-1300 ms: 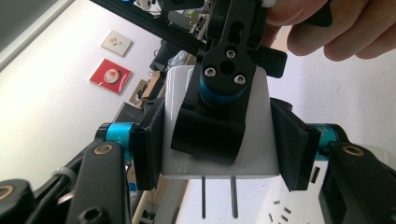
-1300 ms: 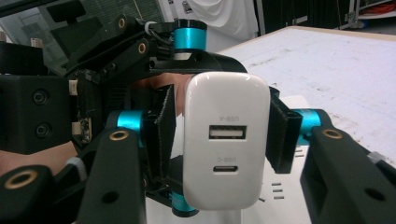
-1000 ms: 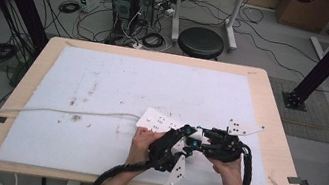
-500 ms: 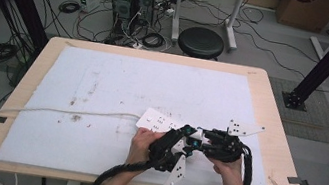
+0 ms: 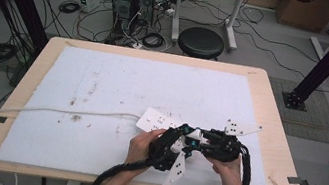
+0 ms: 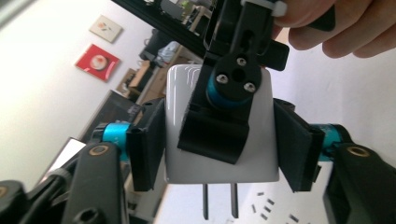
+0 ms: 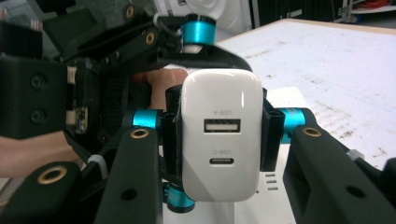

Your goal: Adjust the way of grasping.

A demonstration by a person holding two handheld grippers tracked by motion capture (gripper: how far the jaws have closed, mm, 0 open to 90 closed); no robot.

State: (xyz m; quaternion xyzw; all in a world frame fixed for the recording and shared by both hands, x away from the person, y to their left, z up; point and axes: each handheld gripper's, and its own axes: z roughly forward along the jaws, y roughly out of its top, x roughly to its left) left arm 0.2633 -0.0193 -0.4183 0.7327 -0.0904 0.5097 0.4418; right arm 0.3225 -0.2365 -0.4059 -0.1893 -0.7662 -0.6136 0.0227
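Right gripper (image 7: 219, 140) fingers clamp charger (image 7: 220, 135); left gripper (image 6: 219, 144) fingers just opened, flanking it; near table (image 5: 288, 159) front edge.

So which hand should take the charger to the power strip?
Right. The right gripper clamps the charger by its sides. The left gripper has just been opening its jaws, with the charger between them but seemingly released. The power strip lies just beyond both hands.
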